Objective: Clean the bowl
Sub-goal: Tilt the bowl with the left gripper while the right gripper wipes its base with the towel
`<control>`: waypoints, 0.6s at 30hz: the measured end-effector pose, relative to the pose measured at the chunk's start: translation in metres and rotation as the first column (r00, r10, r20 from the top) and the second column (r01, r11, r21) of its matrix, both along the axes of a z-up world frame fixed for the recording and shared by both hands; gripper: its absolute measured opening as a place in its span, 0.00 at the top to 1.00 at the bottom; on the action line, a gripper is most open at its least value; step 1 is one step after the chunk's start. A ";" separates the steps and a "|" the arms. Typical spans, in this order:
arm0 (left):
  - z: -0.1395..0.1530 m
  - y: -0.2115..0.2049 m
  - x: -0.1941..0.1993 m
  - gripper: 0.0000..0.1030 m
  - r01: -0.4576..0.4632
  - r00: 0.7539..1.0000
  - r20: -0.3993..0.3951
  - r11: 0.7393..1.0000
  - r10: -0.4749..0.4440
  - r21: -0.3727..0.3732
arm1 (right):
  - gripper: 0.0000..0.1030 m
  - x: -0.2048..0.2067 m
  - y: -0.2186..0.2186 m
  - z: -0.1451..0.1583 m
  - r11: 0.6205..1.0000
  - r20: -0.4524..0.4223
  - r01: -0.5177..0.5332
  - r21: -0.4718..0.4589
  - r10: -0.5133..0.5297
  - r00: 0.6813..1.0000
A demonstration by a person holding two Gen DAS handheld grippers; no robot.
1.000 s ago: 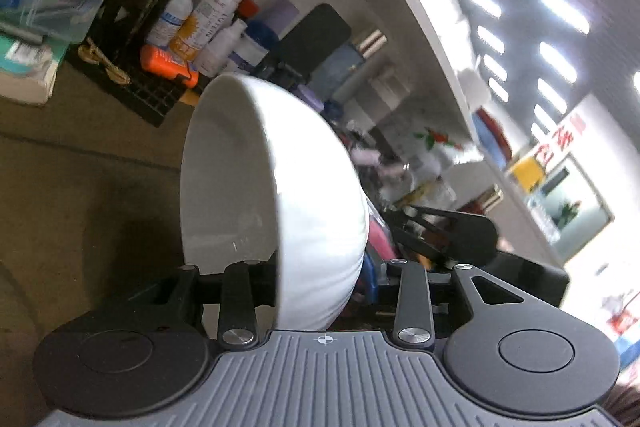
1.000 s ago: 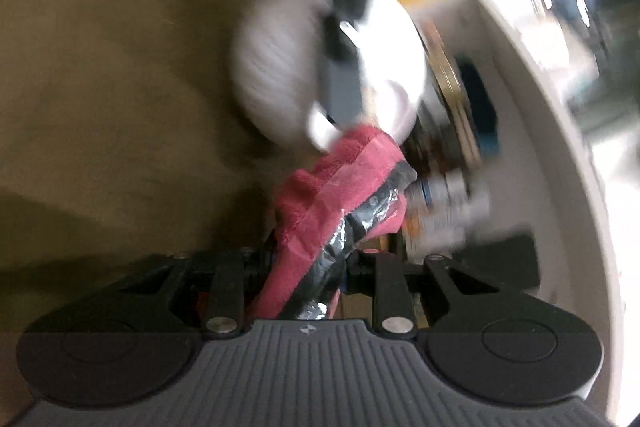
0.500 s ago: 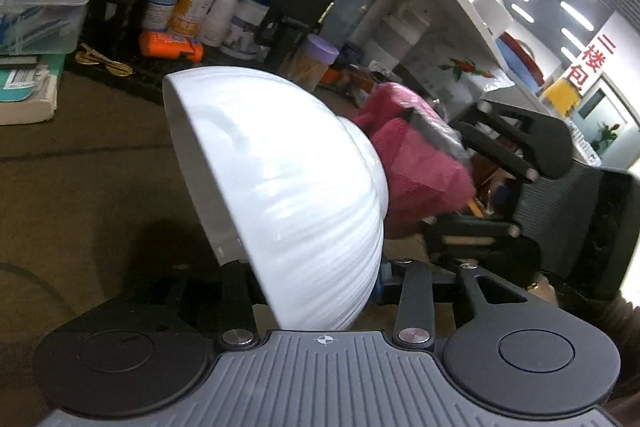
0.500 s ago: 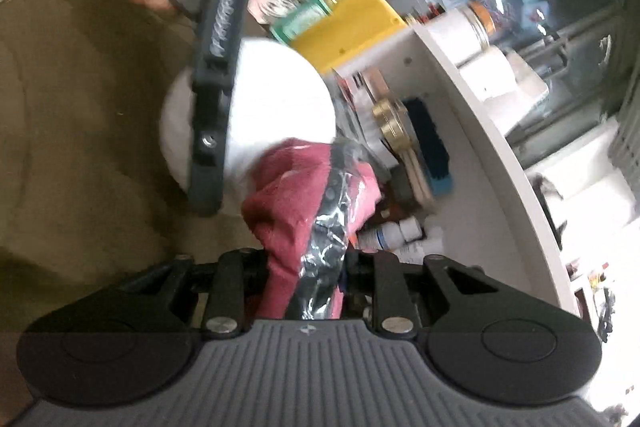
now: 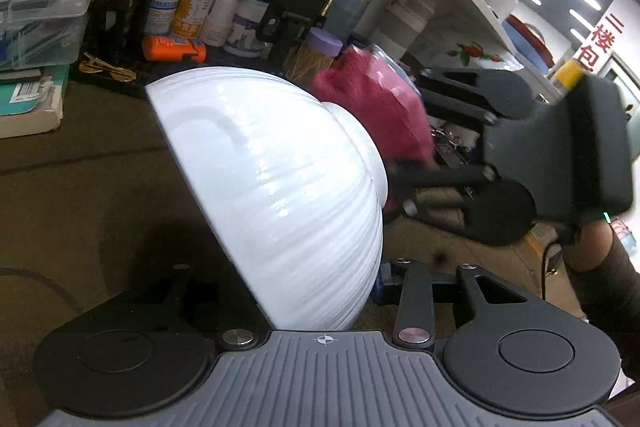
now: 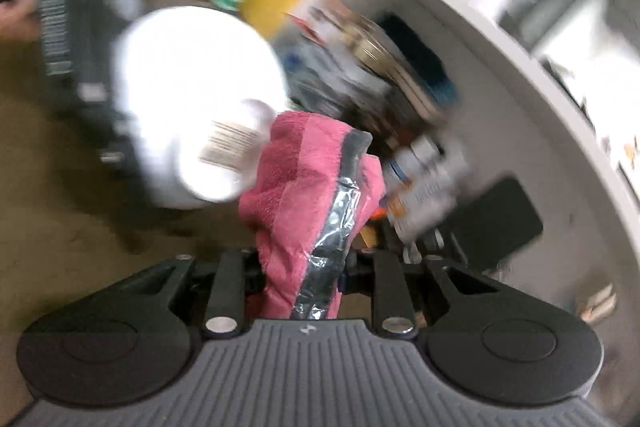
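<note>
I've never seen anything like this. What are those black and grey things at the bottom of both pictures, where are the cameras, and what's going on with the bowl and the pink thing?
There is no robot here: a person holds a two-finger gripping tool in each hand, and each tool carries a wide-angle camera looking along its fingers. The black and grey shapes at the bottom are the tools themselves.

The left-hand camera shows the left gripper clamped on the rim of a white bowl, tipped so its outside faces us. Beyond it you see the right gripper pressing a pink cloth to the bowl's foot.

The right-hand camera, blurred by motion, shows the same cloth in its fingers, touching the bowl's base.

Behind, on the brown tabletop, stand bottles and boxes.
</note>
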State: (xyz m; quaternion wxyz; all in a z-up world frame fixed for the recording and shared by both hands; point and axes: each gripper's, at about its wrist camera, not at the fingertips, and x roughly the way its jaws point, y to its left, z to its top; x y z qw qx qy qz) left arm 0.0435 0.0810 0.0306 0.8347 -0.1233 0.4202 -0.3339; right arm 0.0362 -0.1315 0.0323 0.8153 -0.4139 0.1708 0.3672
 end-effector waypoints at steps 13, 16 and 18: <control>0.007 -0.009 -0.003 0.63 0.034 0.999 0.012 0.997 -0.035 0.067 | 0.77 -0.034 -0.008 0.043 0.961 -0.119 -0.190 0.200 0.217 0.969; 0.010 -0.011 -0.005 0.63 0.027 0.999 0.022 0.996 -0.029 0.082 | 0.76 -0.011 0.007 0.036 0.973 -0.127 -0.120 0.199 0.147 0.981; 0.011 -0.010 -0.006 0.63 0.017 0.999 0.028 0.996 -0.020 0.089 | 0.76 -0.001 0.011 0.021 0.990 -0.123 -0.065 0.121 0.080 0.989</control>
